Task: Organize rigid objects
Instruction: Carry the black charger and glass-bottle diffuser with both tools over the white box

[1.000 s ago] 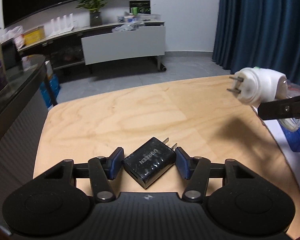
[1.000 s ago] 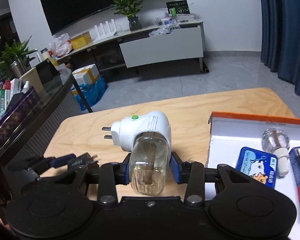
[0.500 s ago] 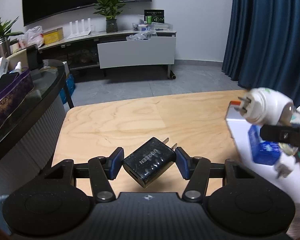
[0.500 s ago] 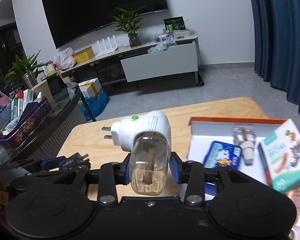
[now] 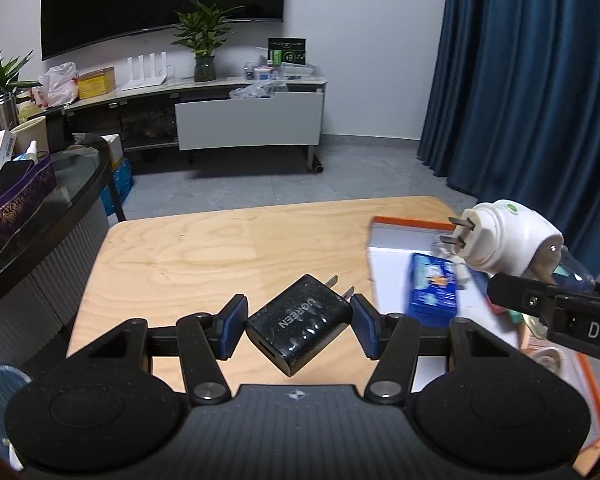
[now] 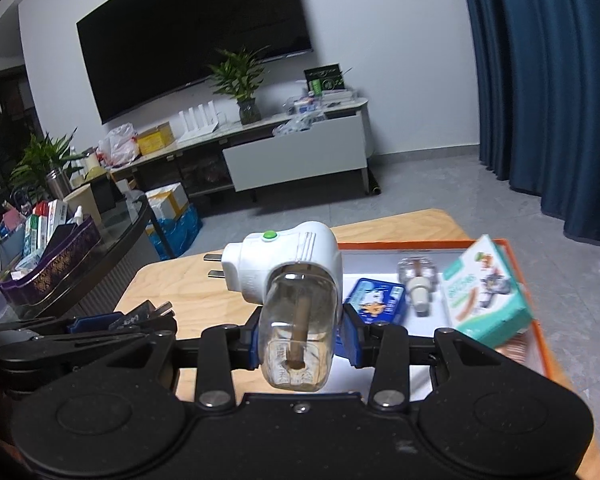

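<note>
Both grippers carry a plug-in device above the tabletop.

The left gripper is clamped on a black charger, held askew with its two prongs pointing up and to the right, over the wooden tabletop. The right gripper is clamped on the clear bottle of a white plug-in vaporizer, whose prongs point left and whose green button faces up. Just to its right on the tabletop lies an orange-rimmed tray holding a blue tin, a small refill bottle and a green-and-white box tilted at the tray's right side. In the right wrist view the left gripper shows at lower left, well apart from the tray.
</note>
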`<state>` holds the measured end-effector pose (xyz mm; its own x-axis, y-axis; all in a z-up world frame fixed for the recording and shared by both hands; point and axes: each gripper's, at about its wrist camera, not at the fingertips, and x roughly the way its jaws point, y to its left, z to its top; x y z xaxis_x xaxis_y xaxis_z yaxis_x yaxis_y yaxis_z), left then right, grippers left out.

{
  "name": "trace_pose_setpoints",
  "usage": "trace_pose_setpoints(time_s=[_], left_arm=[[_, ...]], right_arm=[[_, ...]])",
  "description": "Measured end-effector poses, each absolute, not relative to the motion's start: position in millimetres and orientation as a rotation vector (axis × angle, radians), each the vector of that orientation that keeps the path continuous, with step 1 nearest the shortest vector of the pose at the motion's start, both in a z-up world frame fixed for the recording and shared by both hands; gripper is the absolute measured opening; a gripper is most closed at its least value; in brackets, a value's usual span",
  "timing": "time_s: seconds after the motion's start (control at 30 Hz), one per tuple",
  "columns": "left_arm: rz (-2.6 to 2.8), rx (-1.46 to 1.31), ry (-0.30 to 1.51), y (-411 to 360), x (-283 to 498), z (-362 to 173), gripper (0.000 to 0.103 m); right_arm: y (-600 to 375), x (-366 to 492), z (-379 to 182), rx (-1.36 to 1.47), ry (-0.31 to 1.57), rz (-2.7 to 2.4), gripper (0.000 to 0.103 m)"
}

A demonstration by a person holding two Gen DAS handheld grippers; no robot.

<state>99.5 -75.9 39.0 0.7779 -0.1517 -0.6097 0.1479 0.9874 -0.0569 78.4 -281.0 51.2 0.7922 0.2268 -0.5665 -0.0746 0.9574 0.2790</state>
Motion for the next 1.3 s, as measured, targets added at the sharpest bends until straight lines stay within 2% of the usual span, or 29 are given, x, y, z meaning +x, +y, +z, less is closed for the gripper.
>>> trace_pose_setpoints(time_s=[0.7,1.3], left_arm=[[-0.355,0.045,0.632,-155.8,50.7,34.1,0.057],[-0.376,0.066,0.661,-173.4,44.7,22.3,0.057]], right_arm=[[-383.6,-13.7,48.0,0.301,0.566,-0.069,0.047],[-384.8,-15.3,35.5,0.285,0.598,-0.062,0.047]])
